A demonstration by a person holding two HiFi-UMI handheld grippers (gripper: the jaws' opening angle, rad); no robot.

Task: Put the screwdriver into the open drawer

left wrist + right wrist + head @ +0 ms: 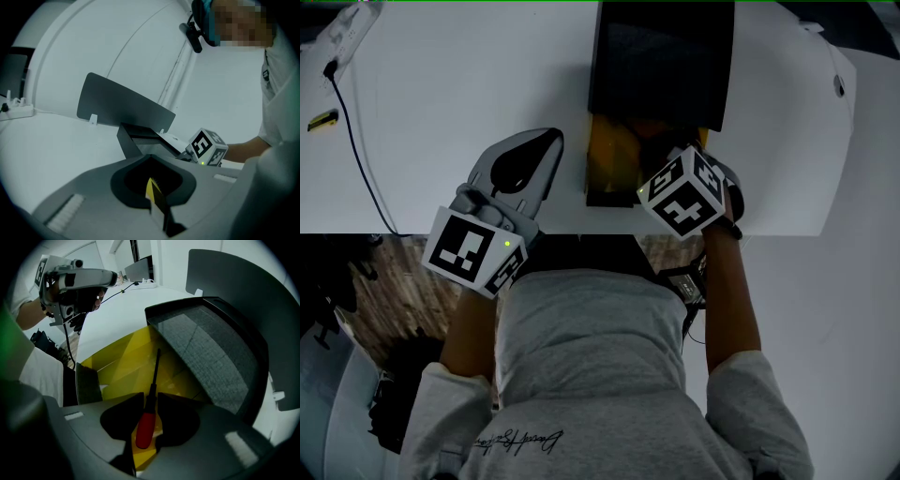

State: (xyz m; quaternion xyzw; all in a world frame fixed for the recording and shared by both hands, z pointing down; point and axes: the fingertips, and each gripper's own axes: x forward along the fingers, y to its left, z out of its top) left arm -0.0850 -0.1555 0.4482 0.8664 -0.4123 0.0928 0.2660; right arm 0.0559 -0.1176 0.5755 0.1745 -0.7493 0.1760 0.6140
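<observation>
Right gripper [150, 397] jaws open, pointing steeply down. Red-handled, black-shafted screwdriver [146, 425] between jaws, pads seemingly clear of handle, shaft running ahead of jaws over yellow-lined open drawer [122, 366]. Lift straight up, don't snag handle. Beyond, left gripper [150, 159] jaws closed, empty, above white surface [112, 319].

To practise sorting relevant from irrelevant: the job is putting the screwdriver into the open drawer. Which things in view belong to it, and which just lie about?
Job: screwdriver, lying in the open drawer; right gripper, jaws apart around its handle; black drawer unit.
Lying about: black cable; small yellow item; power strip; left gripper, shut, empty.
</observation>
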